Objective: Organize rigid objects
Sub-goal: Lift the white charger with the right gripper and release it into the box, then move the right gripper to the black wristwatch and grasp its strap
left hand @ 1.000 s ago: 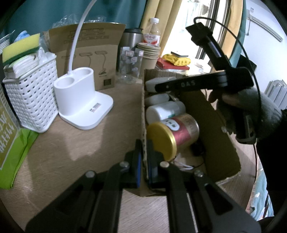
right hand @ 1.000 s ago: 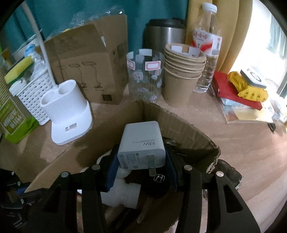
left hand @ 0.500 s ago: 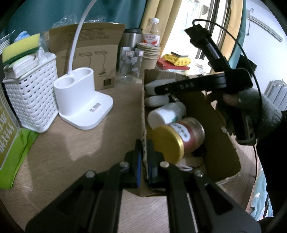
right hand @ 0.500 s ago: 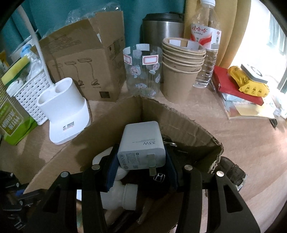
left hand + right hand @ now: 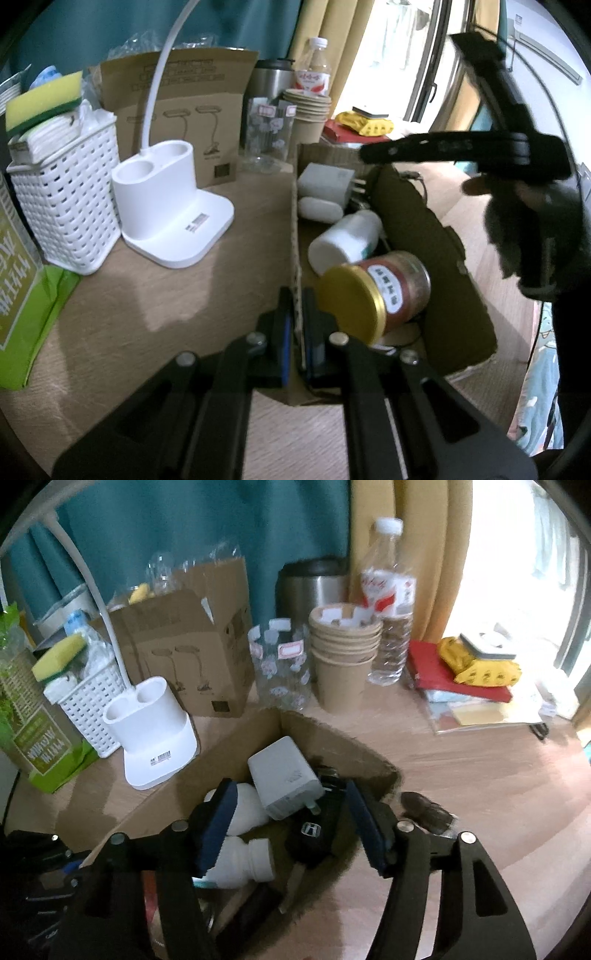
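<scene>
A cardboard box [image 5: 428, 236] [image 5: 236, 742] holds rigid items. My left gripper [image 5: 297, 306] is shut on the box's near left wall, one pad on each side of it. My right gripper [image 5: 291, 812] hovers above the box with its jaws opening and its pads touching nothing. Below it, free of the pads, a white charger [image 5: 284, 775] [image 5: 325, 181] rests in the far corner. Also inside are a white earbud case [image 5: 319, 208], a white bottle [image 5: 343, 240], a gold-lidded jar [image 5: 373, 295] and a black car key [image 5: 314, 834]. A gloved hand [image 5: 532, 229] holds the right gripper.
A white lamp base [image 5: 173, 206] and a white basket [image 5: 62, 199] stand left of the box, with a green carton [image 5: 18, 295] at the edge. Behind are a brown lamp carton [image 5: 184, 650], a glass [image 5: 280, 668], stacked paper cups [image 5: 343, 657], a water bottle [image 5: 388, 602] and a red book [image 5: 443, 672].
My right gripper let go of the charger, opened wide and lifted; the charger now lies in the box. The jar rolled slightly toward the right. My left gripper kept its hold.
</scene>
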Tool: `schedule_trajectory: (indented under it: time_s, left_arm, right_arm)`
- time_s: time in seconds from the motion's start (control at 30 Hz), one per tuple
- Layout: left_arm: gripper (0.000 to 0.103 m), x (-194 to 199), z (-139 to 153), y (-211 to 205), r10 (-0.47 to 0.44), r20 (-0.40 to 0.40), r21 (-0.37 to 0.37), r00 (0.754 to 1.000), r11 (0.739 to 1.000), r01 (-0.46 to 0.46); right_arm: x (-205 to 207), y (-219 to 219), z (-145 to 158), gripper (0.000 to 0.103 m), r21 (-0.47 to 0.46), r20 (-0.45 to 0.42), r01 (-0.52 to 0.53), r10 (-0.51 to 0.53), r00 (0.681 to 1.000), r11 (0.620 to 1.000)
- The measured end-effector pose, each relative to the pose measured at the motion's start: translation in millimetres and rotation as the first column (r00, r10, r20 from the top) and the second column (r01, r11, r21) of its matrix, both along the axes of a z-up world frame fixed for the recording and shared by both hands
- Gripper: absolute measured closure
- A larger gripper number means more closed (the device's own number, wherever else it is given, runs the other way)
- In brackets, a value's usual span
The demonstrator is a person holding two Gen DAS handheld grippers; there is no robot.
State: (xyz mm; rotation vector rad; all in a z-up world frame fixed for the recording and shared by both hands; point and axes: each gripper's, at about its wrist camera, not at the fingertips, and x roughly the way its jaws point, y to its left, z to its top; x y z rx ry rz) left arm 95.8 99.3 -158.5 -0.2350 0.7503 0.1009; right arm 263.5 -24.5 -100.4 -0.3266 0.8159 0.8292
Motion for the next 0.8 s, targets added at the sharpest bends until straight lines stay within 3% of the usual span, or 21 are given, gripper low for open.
schedule_trajectory:
  time_s: [0.37,0.8]
  left_arm:
    - [0.097,-0.5,-0.1,-0.1,0.001,0.002,0.004,1.0,1.0,-0.001]
    - [0.097,-0.6,0.2,0.0,0.001,0.003,0.005,1.0,1.0,-0.001]
  right_arm:
    - [-22.6,-48.9,41.2,0.037,0.082,0.088,0.096,-0.104,0.991,0.992]
    - [-28.2,-90.0,41.0,0.037,0.086,0.093,0.194,-0.202,0.975,0.977]
